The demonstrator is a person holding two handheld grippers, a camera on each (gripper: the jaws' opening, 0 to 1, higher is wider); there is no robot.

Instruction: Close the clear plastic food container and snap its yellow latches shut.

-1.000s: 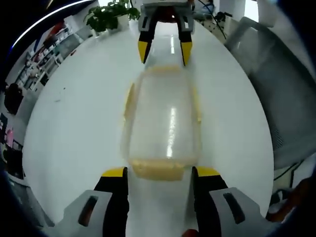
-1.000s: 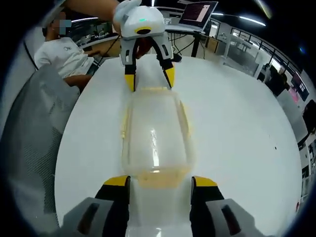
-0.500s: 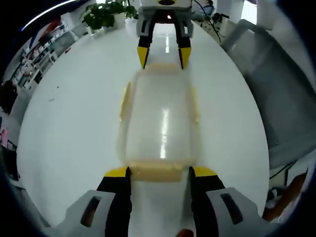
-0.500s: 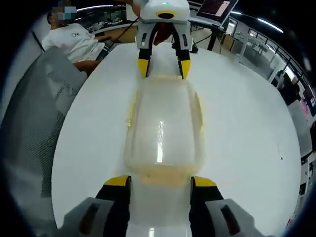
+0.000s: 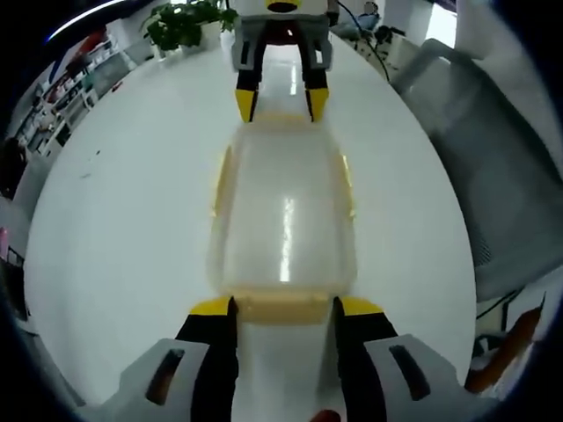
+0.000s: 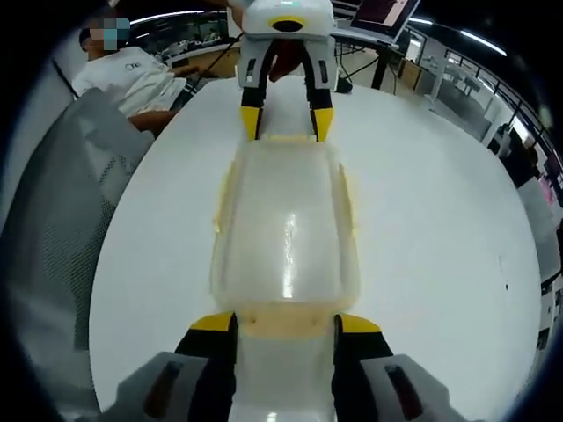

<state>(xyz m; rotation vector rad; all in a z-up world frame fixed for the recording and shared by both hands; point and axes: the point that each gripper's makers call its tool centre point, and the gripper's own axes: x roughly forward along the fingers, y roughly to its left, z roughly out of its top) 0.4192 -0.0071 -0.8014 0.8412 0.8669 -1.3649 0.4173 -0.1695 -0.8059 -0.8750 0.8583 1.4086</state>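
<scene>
The clear plastic container (image 5: pixel 283 211) lies lengthwise on the white table (image 5: pixel 114 229) with its lid on top. Yellow latches show along its sides (image 5: pixel 219 180) and at both ends. My left gripper (image 5: pixel 283 307) is open, its yellow-tipped jaws flanking the near end latch (image 5: pixel 281 309). At the far end stands my right gripper (image 5: pixel 274 103), open, with its tips at that end's corners. In the right gripper view the same container (image 6: pixel 286 224) runs away from my right gripper (image 6: pixel 283 323), whose jaws flank the end latch (image 6: pixel 286 324). My left gripper (image 6: pixel 287 123) faces it from the far end.
A grey mesh chair (image 5: pixel 497 158) stands by the table's edge, seen also as the chair (image 6: pixel 53 220) in the right gripper view. A potted plant (image 5: pixel 185 22) stands beyond the table. A person in a white shirt (image 6: pixel 123 79) sits behind, near a laptop (image 6: pixel 383 13).
Both grippers have moved in along the table towards the container's two ends, so each now has its jaw tips beside an end latch. The container has stayed in place.
</scene>
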